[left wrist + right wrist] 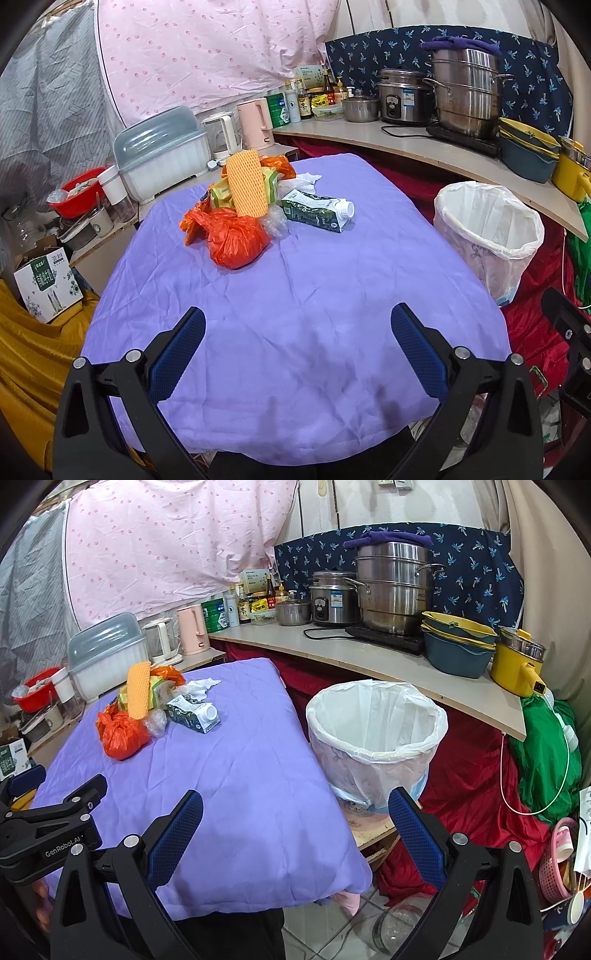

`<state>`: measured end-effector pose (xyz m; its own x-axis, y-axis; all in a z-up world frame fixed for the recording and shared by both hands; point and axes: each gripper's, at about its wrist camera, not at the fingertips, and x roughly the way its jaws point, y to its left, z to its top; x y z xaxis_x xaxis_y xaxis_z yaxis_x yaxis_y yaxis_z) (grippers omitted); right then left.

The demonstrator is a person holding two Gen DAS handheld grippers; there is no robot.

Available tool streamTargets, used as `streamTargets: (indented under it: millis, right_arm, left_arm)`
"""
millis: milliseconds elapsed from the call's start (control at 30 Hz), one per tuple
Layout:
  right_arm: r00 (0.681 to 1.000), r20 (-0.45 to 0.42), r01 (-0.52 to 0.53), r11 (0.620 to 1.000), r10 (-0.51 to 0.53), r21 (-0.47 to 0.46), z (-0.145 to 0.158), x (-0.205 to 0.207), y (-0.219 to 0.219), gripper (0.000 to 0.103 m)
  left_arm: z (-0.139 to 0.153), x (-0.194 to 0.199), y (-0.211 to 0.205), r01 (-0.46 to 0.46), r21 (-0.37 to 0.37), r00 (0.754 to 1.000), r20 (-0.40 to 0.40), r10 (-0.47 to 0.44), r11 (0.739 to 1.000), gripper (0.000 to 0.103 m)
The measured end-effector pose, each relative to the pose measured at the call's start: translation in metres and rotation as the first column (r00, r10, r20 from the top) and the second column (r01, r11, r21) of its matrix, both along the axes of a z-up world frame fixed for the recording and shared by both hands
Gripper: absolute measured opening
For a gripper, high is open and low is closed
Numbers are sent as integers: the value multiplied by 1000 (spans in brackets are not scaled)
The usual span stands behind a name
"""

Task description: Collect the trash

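Through my left wrist view, my left gripper [297,326] hangs over the near part of the purple cloth [295,295], its jaws spread wide with nothing between them. Straight ahead of the jaws, well apart from them, sits the trash pile: an orange bag [236,236] nearest me, a yellow foam net [246,184] leaning upright on a yellow-green wrapper [221,194] behind it, a crumpled clear plastic [275,221] just right of the bag, and a white tissue [306,179] at the back. A carton [317,210] lies on its side to the right of the pile, its cap pointing right. Ahead and right of the right jaw, past the cloth's edge, stands the bin [487,236] lined with a white bag. The tip of my right gripper [569,332] shows at the far right edge. Through my right wrist view, my right gripper [295,808] also has its jaws spread wide and bare, the left one over the cloth [240,794], the right one in front of the bin [376,738]. The bin stands just ahead, between the jaws and slightly right. The pile lies ahead and left of the left jaw, with the orange bag [122,734], net [138,690], tissue [199,686] and carton [194,714] together. My left gripper [55,805] reaches in from the left edge, low over the cloth.
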<state>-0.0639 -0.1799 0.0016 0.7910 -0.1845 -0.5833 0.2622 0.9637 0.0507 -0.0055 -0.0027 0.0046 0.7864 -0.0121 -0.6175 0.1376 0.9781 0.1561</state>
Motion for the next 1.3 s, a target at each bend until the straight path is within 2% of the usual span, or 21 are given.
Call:
streamTargets:
  millis: [567,1300]
  right_arm:
    - [1000,1,2,1000,-2,-4,0,0,-1,96]
    - [1000,-1,1,1000,-1,-10,-2,5,1,96]
  left_arm:
    - [-4,-7,-1,-2,4,1000,-9,2,1000,96]
    - [-1,3,4,-8,-1,1000,-21,8,1000,96]
